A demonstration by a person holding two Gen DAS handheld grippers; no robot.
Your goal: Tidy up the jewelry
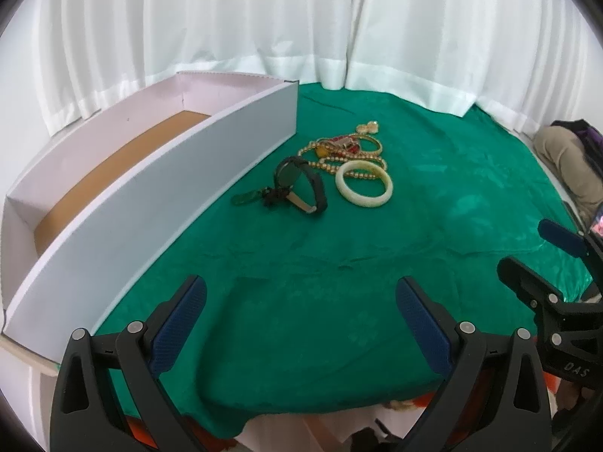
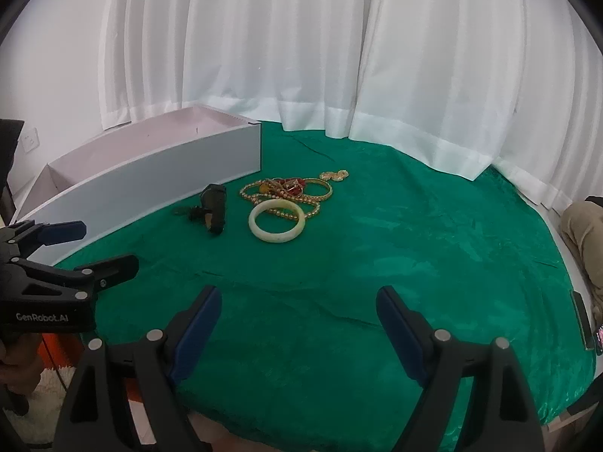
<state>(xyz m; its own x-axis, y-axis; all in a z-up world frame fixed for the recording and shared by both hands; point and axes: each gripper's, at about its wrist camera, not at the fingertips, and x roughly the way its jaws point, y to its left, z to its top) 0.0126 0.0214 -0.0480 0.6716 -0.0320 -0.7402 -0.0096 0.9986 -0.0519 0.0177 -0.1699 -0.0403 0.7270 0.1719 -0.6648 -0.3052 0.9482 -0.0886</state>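
A heap of jewelry lies in the middle of the green cloth (image 1: 339,263) (image 2: 377,263): a cream bangle (image 1: 364,184) (image 2: 276,225), gold bead necklaces with red pieces (image 1: 343,150) (image 2: 290,188), and a black watch (image 1: 297,180) (image 2: 215,207) with a small green charm (image 1: 245,199). A long white box (image 1: 169,196) (image 2: 158,184) with a brown floor stands left of the heap. My left gripper (image 1: 301,324) hovers open near the cloth's front edge, nothing between its fingers. My right gripper (image 2: 297,335) is likewise open and empty, well short of the jewelry.
White curtains (image 1: 301,37) (image 2: 301,56) hang behind the table. A person's leg in beige trousers (image 1: 565,158) (image 2: 584,233) shows at the right edge. The other gripper appears at each view's side: the right one (image 1: 557,263), the left one (image 2: 75,248). A phone (image 2: 582,318) lies at the table's right rim.
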